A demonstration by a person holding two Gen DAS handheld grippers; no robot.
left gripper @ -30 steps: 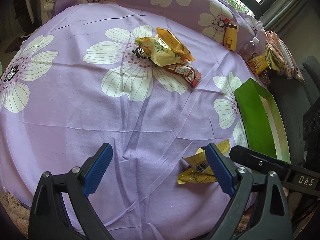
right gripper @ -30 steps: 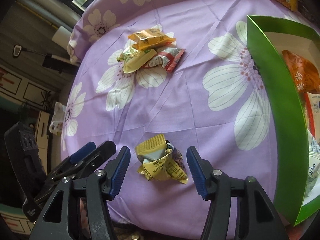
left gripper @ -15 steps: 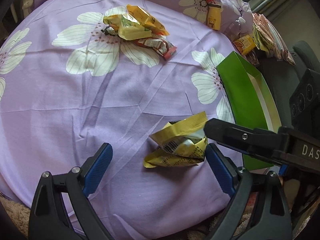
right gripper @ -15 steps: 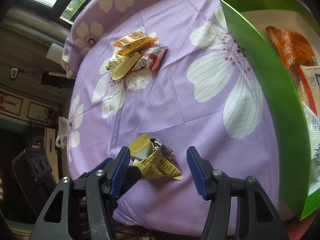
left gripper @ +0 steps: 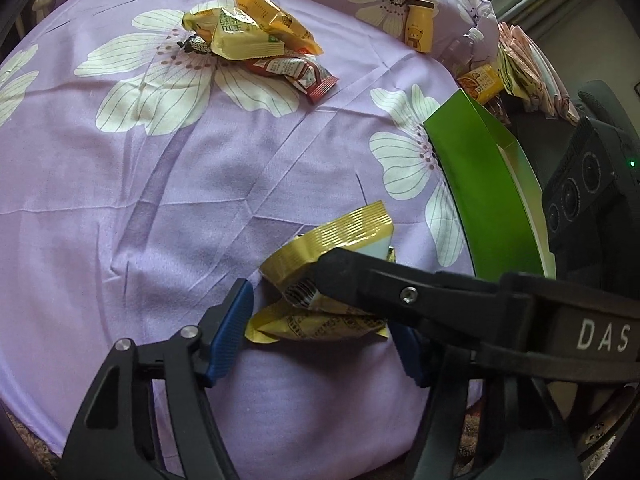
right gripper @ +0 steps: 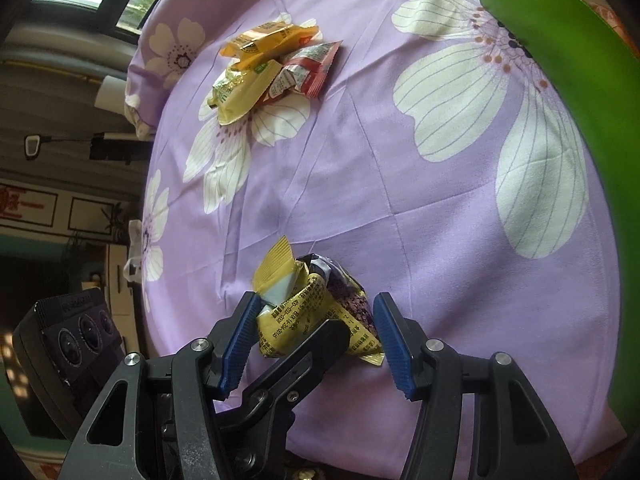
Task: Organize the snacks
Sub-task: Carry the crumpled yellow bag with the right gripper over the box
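Left wrist view: the left tongs (left gripper: 320, 332) are released, their blue pads set either side of a crumpled yellow foil snack packet (left gripper: 326, 280), with no contact confirmed; the far pad is largely hidden. The packet lies between the pads on the lilac flower-print cloth-covered surface (left gripper: 168, 208). One black finger of the right tongs crosses over the packet from the right. The packet is judged light, soft and crushable, with slippery film; a hold across the bulkier folded middle is advised rather than on the thin sealed ends. Ahead of the tongs, one heap of about four wrapped snacks (left gripper: 256, 40) is counted. Ahead and to the right stands one green cardboard box (left gripper: 488, 196). Beyond it, one small yellow bear-print bottle (left gripper: 418, 26) is seen.

Right wrist view: the right tongs (right gripper: 312, 340) are likewise released, the pads flanking the same packet with a visible gap on the right side. One finger of the left tongs reaches in from below. One packet is counted here; the heap lies well ahead, and the green box wall is at the right.
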